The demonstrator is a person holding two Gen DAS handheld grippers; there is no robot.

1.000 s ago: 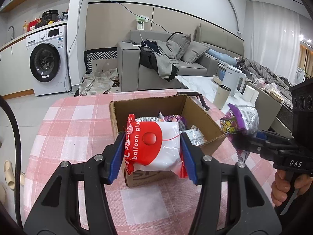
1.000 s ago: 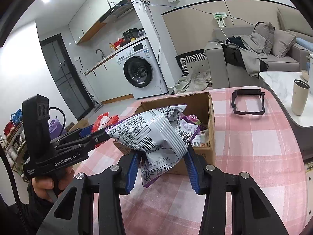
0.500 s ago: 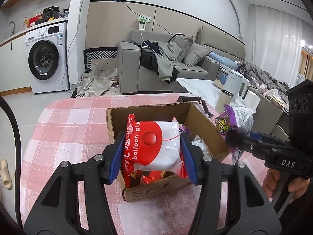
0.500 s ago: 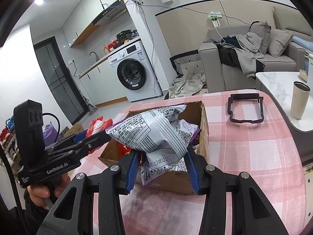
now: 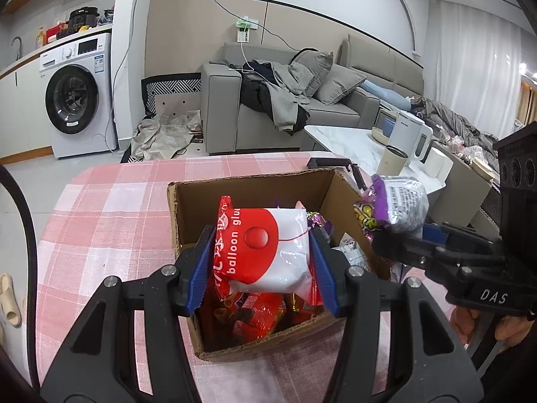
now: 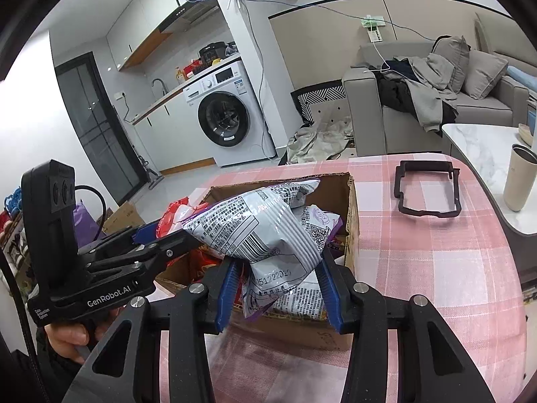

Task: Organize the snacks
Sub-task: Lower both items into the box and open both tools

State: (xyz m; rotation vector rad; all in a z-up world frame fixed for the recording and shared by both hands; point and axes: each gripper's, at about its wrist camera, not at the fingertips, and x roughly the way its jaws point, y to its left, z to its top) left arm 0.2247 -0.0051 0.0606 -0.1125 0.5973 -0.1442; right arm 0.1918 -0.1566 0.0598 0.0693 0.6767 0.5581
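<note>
Your round table with the pink-and-white checked cloth (image 5: 100, 221) carries the work. The open brown cardboard box (image 5: 255, 184) sits on it, dead centre in the left wrist view, with red, purple and white snack wrappers loose inside.

Your left gripper (image 5: 260, 262) has its blue-padded fingers (image 5: 200, 268) pinching the red-and-white snack packet printed "balloon glu" (image 5: 268, 252) from both sides. The packet hangs over the near half of the box, above the red wrappers.

Your right gripper (image 6: 275, 282) has its blue pads (image 6: 330, 288) clamped on the silver-and-purple crinkled snack bag (image 6: 265, 231). In the left wrist view that bag (image 5: 396, 208) sits at 3 o'clock of the box, just outside its right wall; whether it touches the wall cannot be told.

A black rectangular plastic frame (image 6: 426, 191) lies flat on the cloth at 1 o'clock of the box, well apart. A beige cylindrical cup (image 6: 520, 178) stands on the white marble side table (image 6: 483, 141) beyond it.
</note>
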